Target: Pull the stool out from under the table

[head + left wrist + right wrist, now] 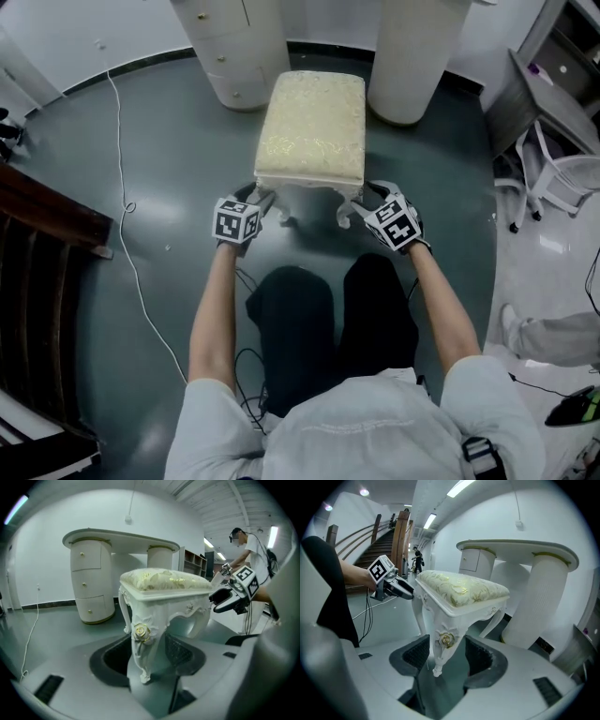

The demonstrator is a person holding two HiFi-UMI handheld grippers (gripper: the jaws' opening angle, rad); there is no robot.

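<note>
Head view: left gripper, jaws spread around front-left leg, pads not pinching. Cream upholstered stool on grey floor, far end between dressing-table pedestals. Right gripper, jaws likewise spread around front-right leg.

No legible text, labels or numbers.

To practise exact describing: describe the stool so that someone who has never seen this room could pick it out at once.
Find the white oval-topped dressing table on two round pedestals, on the dark grey floor. In front of the gap between the pedestals stands the small white carved stool. Only it has a cream-and-gold cushioned seat and curved legs with gilded roses.
</note>
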